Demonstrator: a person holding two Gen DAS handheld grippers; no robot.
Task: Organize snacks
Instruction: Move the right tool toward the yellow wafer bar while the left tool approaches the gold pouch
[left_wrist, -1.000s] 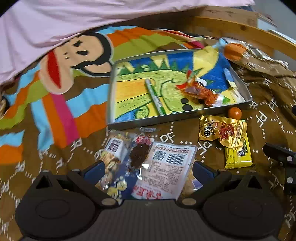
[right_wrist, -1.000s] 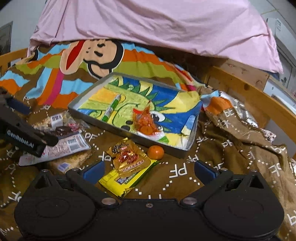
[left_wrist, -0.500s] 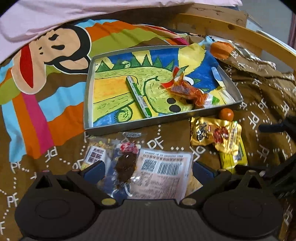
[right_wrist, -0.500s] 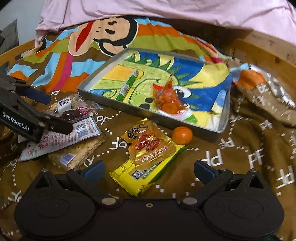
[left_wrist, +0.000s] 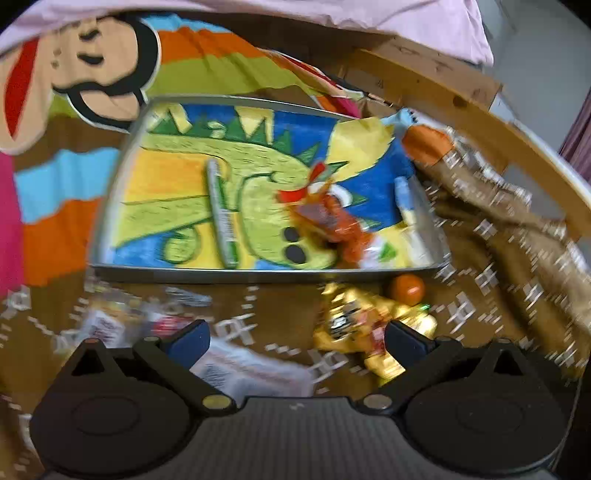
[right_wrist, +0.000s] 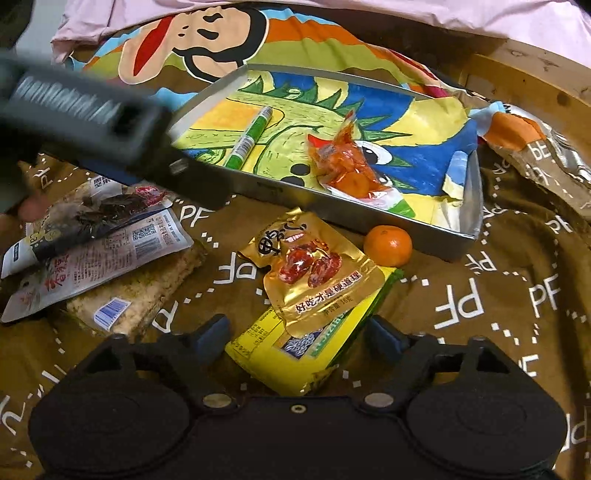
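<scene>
Right wrist view: the right gripper (right_wrist: 297, 338) is spread wide and empty, its fingers flanking the flat yellow snack packet (right_wrist: 295, 345) under the gold foil pouch (right_wrist: 314, 267) on the brown blanket (right_wrist: 480, 295). The left gripper (left_wrist: 297, 338) is likewise released, the pouch (left_wrist: 354, 323) just ahead near its right finger, short of the grey metal tray (left_wrist: 258, 275).

The left claw (left_wrist: 295, 341) has its jaws spread wide and holds nothing, though its view is blurred. The right claw (right_wrist: 295, 332) is likewise spread, with nothing gripped between its fingers.
</scene>
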